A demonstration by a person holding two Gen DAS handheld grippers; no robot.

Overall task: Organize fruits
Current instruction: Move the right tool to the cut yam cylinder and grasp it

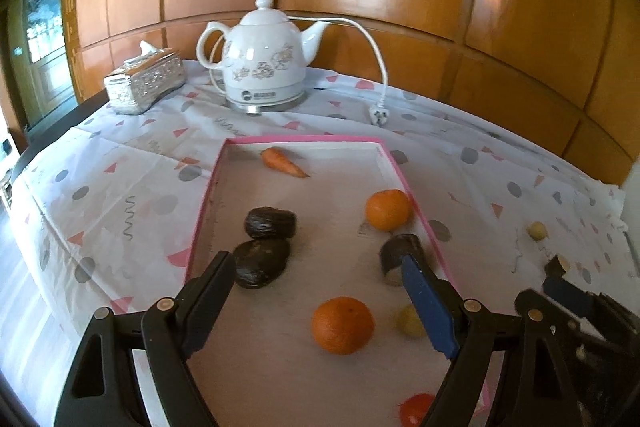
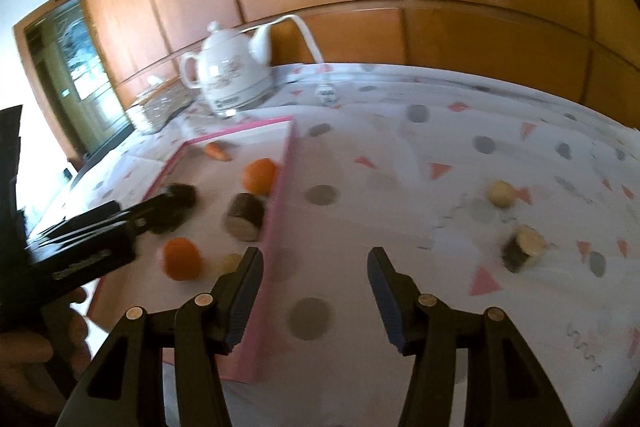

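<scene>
A pink-rimmed white tray (image 1: 208,195) holds a carrot (image 1: 282,162), two oranges (image 1: 387,209) (image 1: 343,325), two dark whole fruits (image 1: 270,223) (image 1: 261,262), a dark cut fruit (image 1: 400,257), a small yellow fruit (image 1: 408,321) and a red fruit (image 1: 416,407). My left gripper (image 1: 320,283) is open and empty above the tray. My right gripper (image 2: 316,287) is open and empty over the tablecloth, just right of the tray (image 2: 280,195). A small yellow fruit (image 2: 501,193) and a dark cut fruit (image 2: 524,247) lie on the cloth to its right.
A white kettle (image 1: 264,67) with cord and plug (image 1: 378,115) stands behind the tray. A silver tissue box (image 1: 144,83) sits at the back left. A wood panel wall runs behind the patterned tablecloth (image 1: 120,187). The left gripper also shows in the right wrist view (image 2: 120,223).
</scene>
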